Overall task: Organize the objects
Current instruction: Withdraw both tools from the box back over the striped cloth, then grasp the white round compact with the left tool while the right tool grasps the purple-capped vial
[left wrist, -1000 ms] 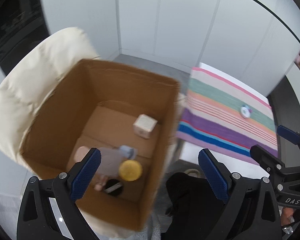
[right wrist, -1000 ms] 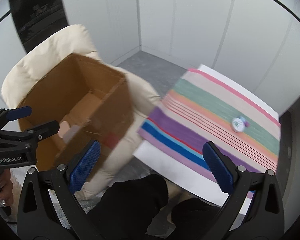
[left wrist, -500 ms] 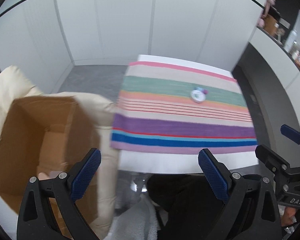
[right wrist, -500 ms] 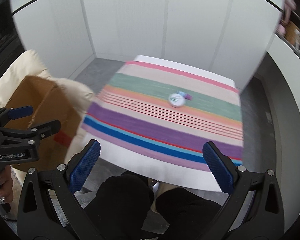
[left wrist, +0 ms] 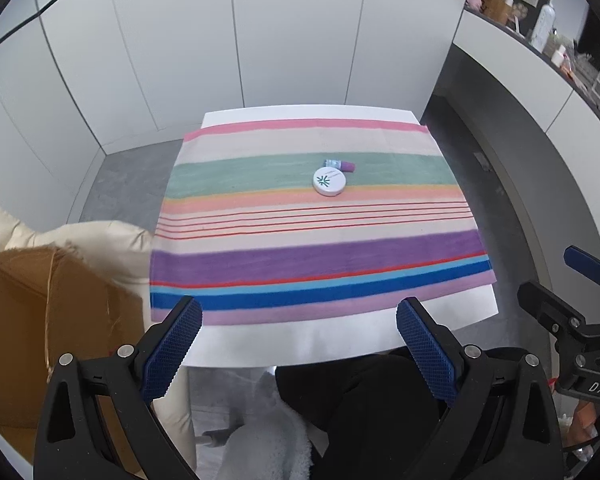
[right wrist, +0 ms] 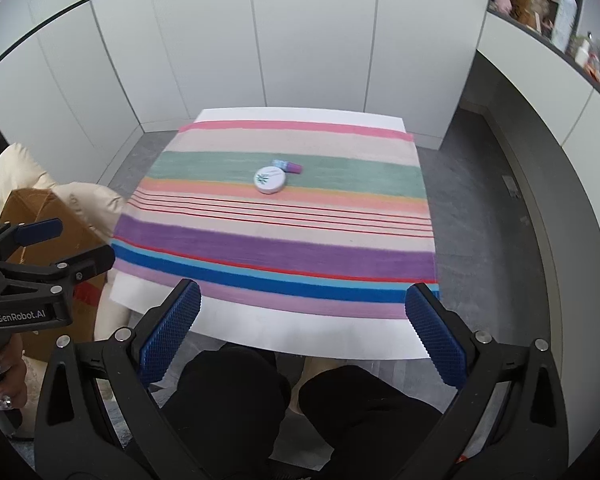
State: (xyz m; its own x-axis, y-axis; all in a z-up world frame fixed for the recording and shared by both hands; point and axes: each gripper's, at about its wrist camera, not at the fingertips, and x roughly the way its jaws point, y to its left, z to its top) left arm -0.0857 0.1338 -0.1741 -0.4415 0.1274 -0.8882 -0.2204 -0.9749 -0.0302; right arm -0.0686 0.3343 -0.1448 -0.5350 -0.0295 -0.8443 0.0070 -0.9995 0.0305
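Two items remain on the cloth [left wrist: 320, 248]: a tin [left wrist: 329, 182] touching a vial [left wrist: 340, 165] beyond it, long axis crosswise. Both lie straight ahead, well apart from left tongs [left wrist: 298, 344] and right tongs [right wrist: 300, 332], gaping, empty, about equally near.

A striped cloth [left wrist: 320, 232] covers the white table [left wrist: 300, 344]. Cream cushion [left wrist: 80, 244] at 9 o'clock. Shelf clutter [right wrist: 556, 12] at 2 o'clock.

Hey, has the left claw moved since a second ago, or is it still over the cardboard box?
Yes. The left claw has swung right, off the cardboard box, and now faces the striped cloth.
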